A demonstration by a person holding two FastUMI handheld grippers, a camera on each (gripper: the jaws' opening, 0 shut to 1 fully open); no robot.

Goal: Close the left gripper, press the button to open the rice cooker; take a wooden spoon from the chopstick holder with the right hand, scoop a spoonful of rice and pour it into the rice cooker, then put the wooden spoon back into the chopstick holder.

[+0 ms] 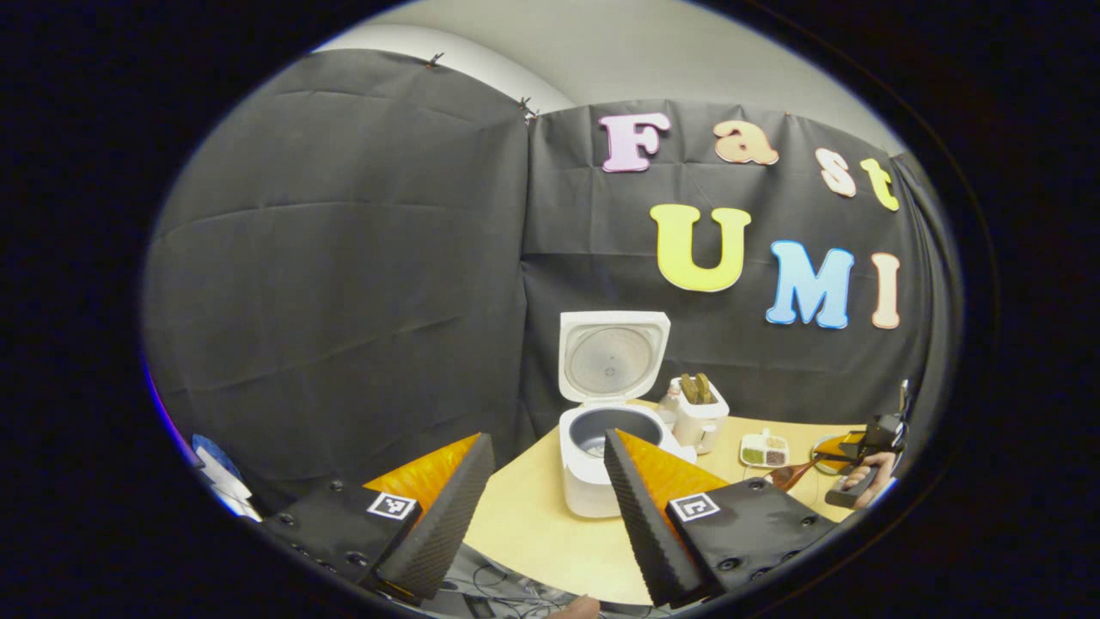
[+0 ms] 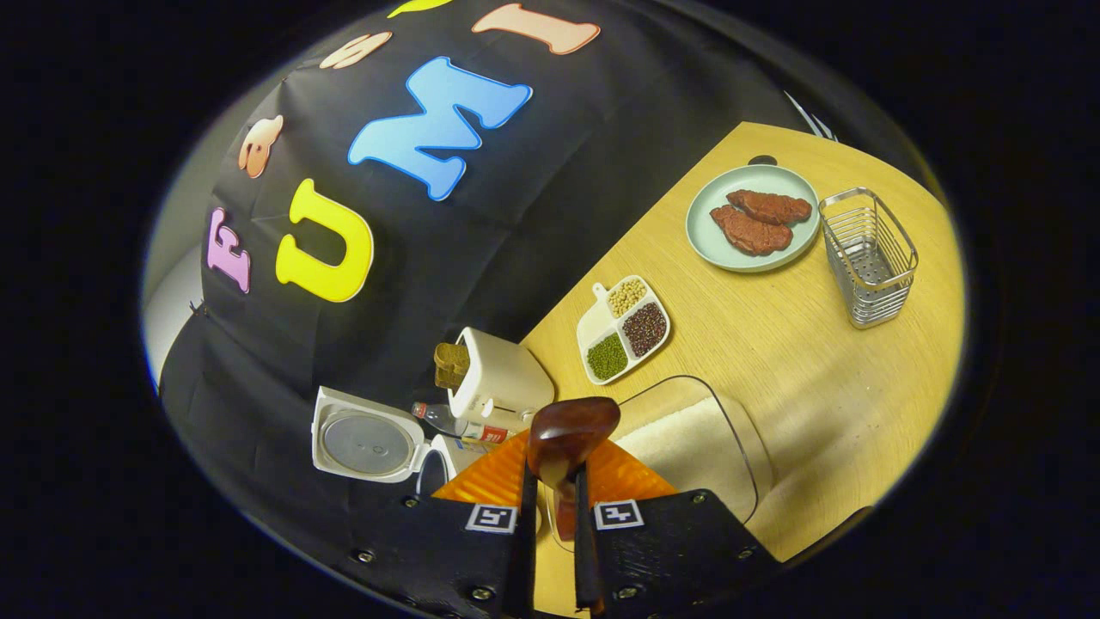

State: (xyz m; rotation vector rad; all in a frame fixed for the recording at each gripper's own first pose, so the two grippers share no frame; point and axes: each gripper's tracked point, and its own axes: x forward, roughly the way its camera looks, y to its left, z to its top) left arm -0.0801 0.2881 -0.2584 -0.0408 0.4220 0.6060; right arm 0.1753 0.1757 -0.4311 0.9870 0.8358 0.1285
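Rice cooker (image 1: pixel 601 447): it sits on the tabletop (image 1: pixel 533 524) with its lid (image 1: pixel 612 354) standing up, so the opening step looks done. The pot inside looks mostly bare, though I cannot tell for sure.
Wooden spoon (image 2: pixel 569 434): the right tongs (image 2: pixel 554 550) hold it by the handle, pinched tight, with the bowl end sticking out in front.
Left tongs (image 1: pixel 550 507): spread wide and holding nothing, hanging in the air a little way back from the cooker.
Rice: it lies in a clear tub (image 2: pixel 696 447) on the tabletop, just under and beside the spoon.
Spoon load: I cannot tell if any rice is in the spoon, since its back faces us.
Chopstick holder (image 2: pixel 868 258): a wire basket near the plate of meat (image 2: pixel 753 218), well apart from the spoon.
Other things: a toaster (image 2: pixel 498 378) with bread and a small tray of beans (image 2: pixel 623 328).
Done so far: cooker open, spoon taken out.
Left to do: finish the scoop, carry it to the cooker, tip it in, then put the spoon back in the holder.
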